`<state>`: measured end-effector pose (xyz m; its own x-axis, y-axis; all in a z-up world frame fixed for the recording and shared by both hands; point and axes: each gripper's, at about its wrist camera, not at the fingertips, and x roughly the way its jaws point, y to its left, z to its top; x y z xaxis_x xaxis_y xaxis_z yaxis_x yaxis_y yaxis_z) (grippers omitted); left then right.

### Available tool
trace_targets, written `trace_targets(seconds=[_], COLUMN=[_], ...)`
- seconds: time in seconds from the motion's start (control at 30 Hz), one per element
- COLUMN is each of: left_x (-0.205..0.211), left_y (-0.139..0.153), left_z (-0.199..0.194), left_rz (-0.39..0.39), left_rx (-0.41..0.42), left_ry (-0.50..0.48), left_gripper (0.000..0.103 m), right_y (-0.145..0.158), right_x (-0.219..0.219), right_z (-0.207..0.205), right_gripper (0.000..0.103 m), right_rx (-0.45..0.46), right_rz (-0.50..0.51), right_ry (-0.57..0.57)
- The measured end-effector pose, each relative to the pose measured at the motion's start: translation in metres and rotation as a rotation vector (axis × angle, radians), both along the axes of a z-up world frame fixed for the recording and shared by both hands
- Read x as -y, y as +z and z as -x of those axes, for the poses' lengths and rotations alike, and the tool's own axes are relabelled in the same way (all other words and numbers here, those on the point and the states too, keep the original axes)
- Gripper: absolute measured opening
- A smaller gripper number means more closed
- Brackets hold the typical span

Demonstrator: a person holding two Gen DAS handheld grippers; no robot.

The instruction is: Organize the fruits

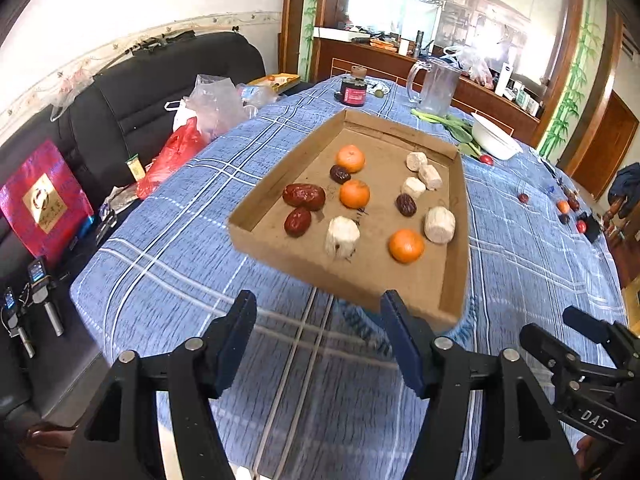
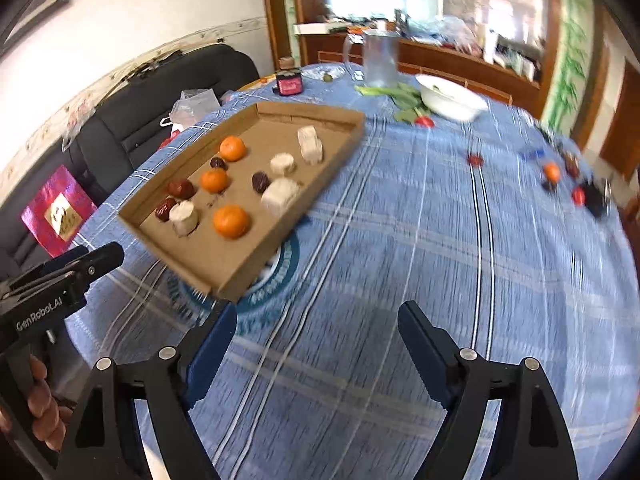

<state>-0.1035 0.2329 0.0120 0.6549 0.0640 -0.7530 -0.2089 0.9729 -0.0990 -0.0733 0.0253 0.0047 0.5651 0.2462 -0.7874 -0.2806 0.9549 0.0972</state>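
Observation:
A shallow cardboard tray (image 1: 454,280) lies on the blue plaid tablecloth and also shows in the right wrist view (image 2: 256,256). It holds three tangerines (image 1: 406,245), several red dates (image 1: 304,196) and several white cylindrical pieces (image 1: 341,237). A few more small fruits (image 2: 552,172) lie loose at the table's far right. My left gripper (image 1: 318,306) is open and empty, just short of the tray's near edge. My right gripper (image 2: 316,316) is open and empty, near the tray's near corner.
A white bowl (image 1: 494,140), leafy greens (image 1: 456,124), a clear plastic jug (image 1: 438,86) and a dark jar (image 1: 354,90) stand at the table's far end. Plastic bags (image 1: 188,136) and a red gift bag (image 1: 42,200) lie on the black sofa on the left.

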Motion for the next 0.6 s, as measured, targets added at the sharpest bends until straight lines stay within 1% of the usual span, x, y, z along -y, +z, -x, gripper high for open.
trace_targets(seconds=[0.1, 0.13, 0.2, 0.27, 0.3, 0.33, 0.43, 0.5, 0.6], left_x=[0.006, 0.008, 0.010, 0.011, 0.010, 0.010, 0.005, 0.003, -0.004], left_y=[0.000, -0.001, -0.002, -0.005, -0.007, -0.009, -0.013, -0.015, -0.017], left_z=[0.005, 0.005, 0.008, 0.010, 0.010, 0.011, 0.013, 0.010, 0.007], left_rz=[-0.037, -0.059, -0.086, -0.088, -0.091, -0.104, -0.101, -0.122, -0.119], left_rx=[0.006, -0.001, 0.017, 0.019, 0.023, 0.034, 0.050, 0.040, 0.021], left_ry=[-0.027, -0.029, -0.036, -0.056, -0.067, -0.072, -0.117, -0.116, -0.122], left_gripper=[0.068, 0.068, 0.068, 0.070, 0.073, 0.079, 0.080, 0.080, 0.080], right_y=[-0.001, 0.001, 0.005, 0.007, 0.009, 0.011, 0.014, 0.016, 0.016], right_x=[-0.002, -0.003, -0.008, -0.011, -0.013, -0.014, -0.021, -0.024, -0.028], right_z=[0.012, 0.019, 0.027, 0.031, 0.031, 0.032, 0.036, 0.038, 0.039], right_gripper=[0.087, 0.087, 0.087, 0.088, 0.089, 0.090, 0.092, 0.093, 0.093], right_rx=[-0.020, -0.004, 0.040, 0.058, 0.068, 0.076, 0.099, 0.115, 0.119], right_rz=[-0.013, -0.006, 0.018, 0.045, 0.049, 0.048, 0.073, 0.091, 0.102], right_ry=[-0.018, -0.024, -0.044, -0.071, -0.091, -0.106, -0.139, -0.152, -0.172])
